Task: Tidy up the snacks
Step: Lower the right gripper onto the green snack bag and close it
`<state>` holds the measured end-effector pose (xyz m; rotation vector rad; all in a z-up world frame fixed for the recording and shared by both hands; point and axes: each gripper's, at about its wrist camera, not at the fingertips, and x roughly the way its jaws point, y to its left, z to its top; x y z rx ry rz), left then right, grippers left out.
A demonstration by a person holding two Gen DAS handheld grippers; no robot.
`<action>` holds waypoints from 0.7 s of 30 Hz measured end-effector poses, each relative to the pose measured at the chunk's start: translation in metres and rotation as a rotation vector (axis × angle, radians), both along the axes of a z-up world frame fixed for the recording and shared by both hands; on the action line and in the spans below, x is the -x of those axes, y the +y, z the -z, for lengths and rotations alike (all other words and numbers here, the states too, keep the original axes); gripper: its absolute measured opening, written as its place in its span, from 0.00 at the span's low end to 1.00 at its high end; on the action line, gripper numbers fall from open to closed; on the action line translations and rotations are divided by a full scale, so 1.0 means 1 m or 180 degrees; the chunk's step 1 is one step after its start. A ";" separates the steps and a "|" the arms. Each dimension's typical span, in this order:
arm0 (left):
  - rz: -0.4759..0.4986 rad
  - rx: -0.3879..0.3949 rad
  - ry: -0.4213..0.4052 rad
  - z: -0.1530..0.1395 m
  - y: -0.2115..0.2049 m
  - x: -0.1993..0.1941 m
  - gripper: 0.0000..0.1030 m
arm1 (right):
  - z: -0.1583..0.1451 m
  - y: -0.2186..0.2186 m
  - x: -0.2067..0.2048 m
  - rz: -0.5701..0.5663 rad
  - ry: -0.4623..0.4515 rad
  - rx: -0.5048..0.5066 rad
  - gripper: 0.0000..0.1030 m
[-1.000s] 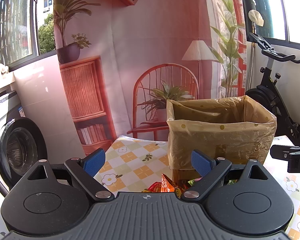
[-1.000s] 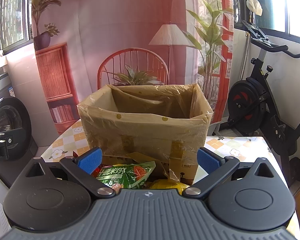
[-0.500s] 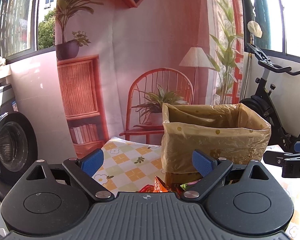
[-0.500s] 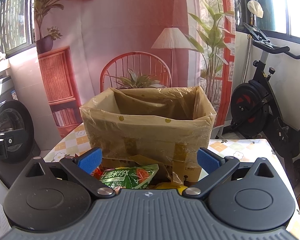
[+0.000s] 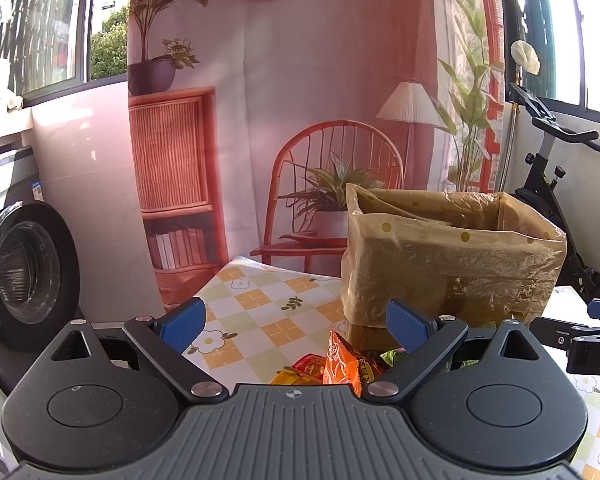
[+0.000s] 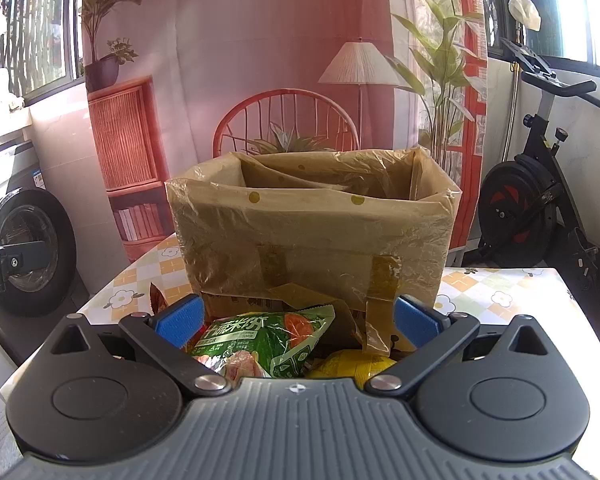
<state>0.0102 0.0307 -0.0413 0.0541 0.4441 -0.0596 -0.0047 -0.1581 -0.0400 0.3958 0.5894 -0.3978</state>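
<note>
A cardboard box lined with a brown dotted plastic bag (image 6: 312,236) stands open-topped on the table, also seen in the left wrist view as the box (image 5: 452,256). Snack packets lie in front of it: a green packet (image 6: 264,340), a yellow one (image 6: 352,364), and an orange packet (image 5: 340,360) beside red ones (image 5: 310,362). My left gripper (image 5: 296,320) is open above the orange packet, holding nothing. My right gripper (image 6: 296,320) is open over the green packet, holding nothing. The right gripper's finger (image 5: 580,340) shows at the left view's right edge.
The table (image 5: 256,312) wears a checked floral cloth. A washing machine (image 5: 24,276) stands to the left, an exercise bike (image 6: 540,208) to the right. A printed backdrop with chair, lamp and shelf hangs behind the table.
Both views have shifted slightly: the box sits a little lower and farther right in the left view, and more of the orange packet shows. Both grippers stay open.
</note>
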 end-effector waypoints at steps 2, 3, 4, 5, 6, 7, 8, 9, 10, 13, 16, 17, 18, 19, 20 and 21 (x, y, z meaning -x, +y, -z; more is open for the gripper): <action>0.0024 0.0131 0.0005 0.005 0.008 -0.005 0.95 | 0.006 0.001 -0.002 -0.0021 0.0010 -0.0031 1.00; 0.0050 0.0234 0.0008 0.009 0.014 -0.007 0.95 | 0.008 0.002 -0.003 -0.0037 0.0006 -0.0034 1.00; 0.0068 0.0356 0.0031 0.011 0.018 -0.009 0.95 | 0.010 0.002 -0.004 -0.0052 0.0009 -0.0030 1.00; 0.0070 0.0468 0.0090 0.014 0.022 -0.012 0.95 | 0.013 0.003 -0.006 -0.0066 0.0023 -0.0022 1.00; 0.0055 0.0548 0.0156 0.016 0.025 -0.016 0.95 | 0.015 0.004 -0.007 -0.0083 0.0034 -0.0017 1.00; 0.0027 0.0601 0.0216 0.019 0.027 -0.018 0.95 | 0.017 0.005 -0.008 -0.0099 0.0041 -0.0020 1.00; 0.0010 0.0640 0.0262 0.022 0.028 -0.021 0.95 | 0.019 0.006 -0.010 -0.0113 0.0052 -0.0028 1.00; 0.0016 0.0651 0.0286 0.025 0.029 -0.023 0.95 | 0.021 0.006 -0.011 -0.0126 0.0059 -0.0043 1.00; 0.0034 0.0640 0.0296 0.028 0.029 -0.025 0.95 | 0.023 0.006 -0.012 -0.0139 0.0063 -0.0060 1.00; 0.0062 0.0570 0.0327 0.037 0.028 -0.031 0.95 | 0.030 0.007 -0.017 -0.0159 0.0089 -0.0087 1.00; 0.0002 0.0509 0.0391 0.045 0.030 -0.037 0.93 | 0.036 0.007 -0.022 -0.0192 0.0089 -0.0112 1.00; -0.0003 0.0494 0.0397 0.047 0.030 -0.040 0.92 | 0.039 0.008 -0.024 -0.0206 0.0087 -0.0126 1.00; 0.0002 0.0466 0.0415 0.051 0.032 -0.043 0.91 | 0.042 0.008 -0.026 -0.0227 0.0094 -0.0143 1.00; 0.0008 0.0441 0.0437 0.053 0.032 -0.047 0.91 | 0.046 0.008 -0.029 -0.0250 0.0104 -0.0167 1.00; 0.0021 0.0421 0.0462 0.055 0.033 -0.050 0.90 | 0.049 0.009 -0.031 -0.0270 0.0102 -0.0192 1.00; 0.0039 0.0402 0.0482 0.057 0.032 -0.052 0.89 | 0.052 0.008 -0.034 -0.0278 0.0103 -0.0213 1.00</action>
